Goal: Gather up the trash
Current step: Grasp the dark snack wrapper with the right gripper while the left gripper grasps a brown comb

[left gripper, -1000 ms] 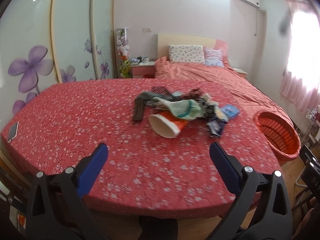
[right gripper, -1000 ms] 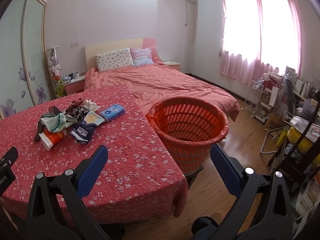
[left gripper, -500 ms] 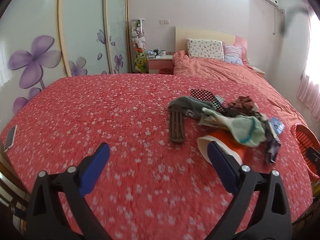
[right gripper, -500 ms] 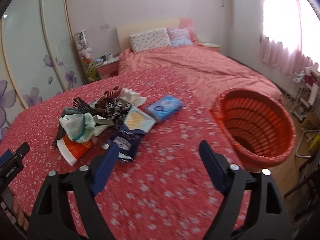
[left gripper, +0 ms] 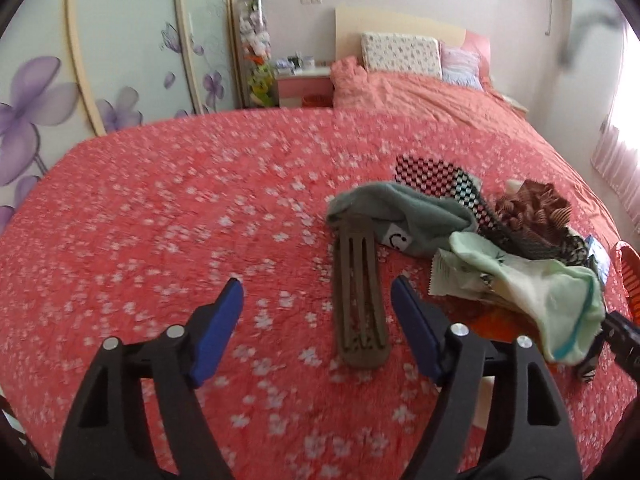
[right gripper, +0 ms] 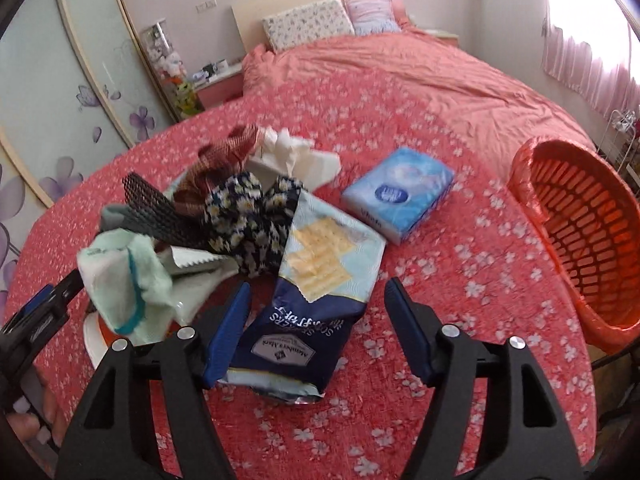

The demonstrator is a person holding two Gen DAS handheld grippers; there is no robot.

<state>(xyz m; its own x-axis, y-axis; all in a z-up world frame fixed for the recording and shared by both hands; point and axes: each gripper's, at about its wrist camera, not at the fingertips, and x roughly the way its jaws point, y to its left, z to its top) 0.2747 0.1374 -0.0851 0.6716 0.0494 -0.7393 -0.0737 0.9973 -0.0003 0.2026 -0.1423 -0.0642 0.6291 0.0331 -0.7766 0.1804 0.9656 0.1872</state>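
At the bottom of both views, the left gripper [left gripper: 316, 290] and right gripper [right gripper: 318, 294] have dropped closer to the red floral cloth [left gripper: 160, 208], jaws wide and empty. Between the right fingers lies the dark-blue cracker bag [right gripper: 308, 304], now large at centre; just beyond, the blue tissue pack [right gripper: 398, 194]. Far right, the orange plastic basket [right gripper: 580, 240] has slid to the frame edge.

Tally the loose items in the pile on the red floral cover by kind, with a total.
Packaging and paper: 4 (navy-and-pale-blue cracker bag, blue tissue pack, crumpled white tissue, orange-and-white cup).
Cloth pieces: 4 (mint sock, grey sock, daisy-print fabric, brown striped fabric).
Flat inserts: 2 (brown slotted insole, black-checkered mesh insole).
Total: 10 visible.
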